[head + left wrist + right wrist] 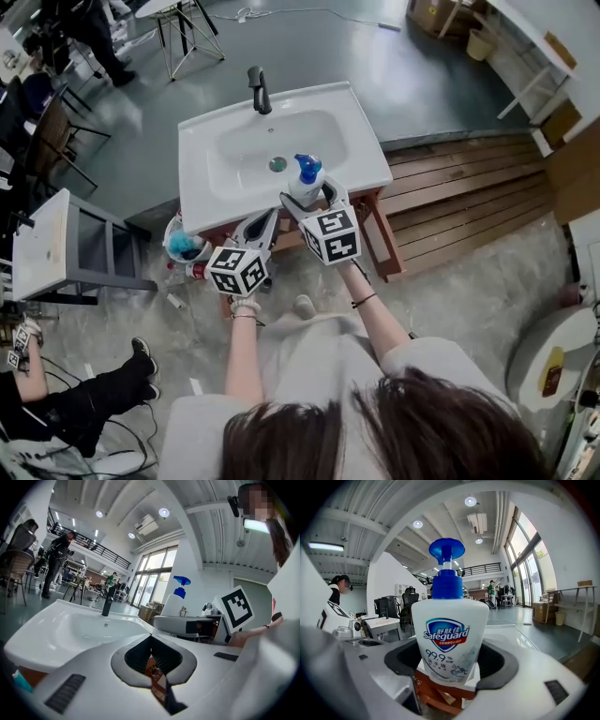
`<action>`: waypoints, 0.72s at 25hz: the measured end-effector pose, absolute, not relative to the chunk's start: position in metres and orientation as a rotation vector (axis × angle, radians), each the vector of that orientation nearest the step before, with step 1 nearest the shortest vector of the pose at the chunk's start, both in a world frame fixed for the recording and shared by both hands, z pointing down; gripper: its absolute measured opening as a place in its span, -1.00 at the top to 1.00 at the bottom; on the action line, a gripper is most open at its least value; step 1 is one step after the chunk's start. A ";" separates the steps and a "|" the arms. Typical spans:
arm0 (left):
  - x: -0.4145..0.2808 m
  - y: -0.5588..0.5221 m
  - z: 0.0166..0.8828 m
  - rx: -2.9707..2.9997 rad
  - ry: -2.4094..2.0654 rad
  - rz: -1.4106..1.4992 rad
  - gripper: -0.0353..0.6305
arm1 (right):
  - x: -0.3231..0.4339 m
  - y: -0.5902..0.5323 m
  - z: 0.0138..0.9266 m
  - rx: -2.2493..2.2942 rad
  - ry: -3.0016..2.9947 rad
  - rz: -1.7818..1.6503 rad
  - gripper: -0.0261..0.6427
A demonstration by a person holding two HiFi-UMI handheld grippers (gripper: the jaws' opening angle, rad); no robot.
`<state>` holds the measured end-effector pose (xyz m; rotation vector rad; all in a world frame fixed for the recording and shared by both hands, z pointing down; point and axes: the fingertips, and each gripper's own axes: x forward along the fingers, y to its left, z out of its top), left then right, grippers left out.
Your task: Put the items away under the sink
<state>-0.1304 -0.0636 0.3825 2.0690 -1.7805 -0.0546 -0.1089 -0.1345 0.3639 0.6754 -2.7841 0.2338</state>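
- Head view: a person (309,375) works at a white sink (211,192) with 1 claw in each hand.
- The right claw (307,195) is clamped on a white soap bottle (306,186) with a blue pump. The bottle is upright over the sink's front rim, near the drain (277,164). The 2 jaws flank the bottle and hide its base.
- The left claw (267,220) sits just beside it, lower, at the front edge. Its jaws are drawn together and carry nothing.
- The basin covers nearly all the space under the sink. Only a brown frame (380,234) and, at the left, a blue-topped item (183,246) too small to identify peek out.
- Left gripper view: the 2 jaws meet at their far tips. They leave a notch-shaped hollow with nothing in it, and a sliver of brown wood shows through.
- The sink spreads to the left, with a black faucet (108,605) at its far side.
- The bottle rises behind the right claw, which hides its lower half.
- Right gripper view: the bottle fills the centre, held between the grey pads (509,667).
- "Safeguard" and "99.9%" read clearly on the label, but the finer print does not.
- The bottle's base drops out of sight behind the jaws, with brown wood just below.
- The bottle blocks most of the sink behind it.
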 end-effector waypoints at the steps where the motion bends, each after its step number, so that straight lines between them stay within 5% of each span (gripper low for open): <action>1: -0.128 -0.063 0.383 2.064 -1.783 -0.054 0.90 | -0.106 -0.132 0.364 0.669 -2.786 0.236 -0.15; 18: -0.049 -0.027 0.386 2.021 -1.795 -0.067 0.90 | -0.026 -0.095 0.371 0.597 -2.759 0.272 -0.15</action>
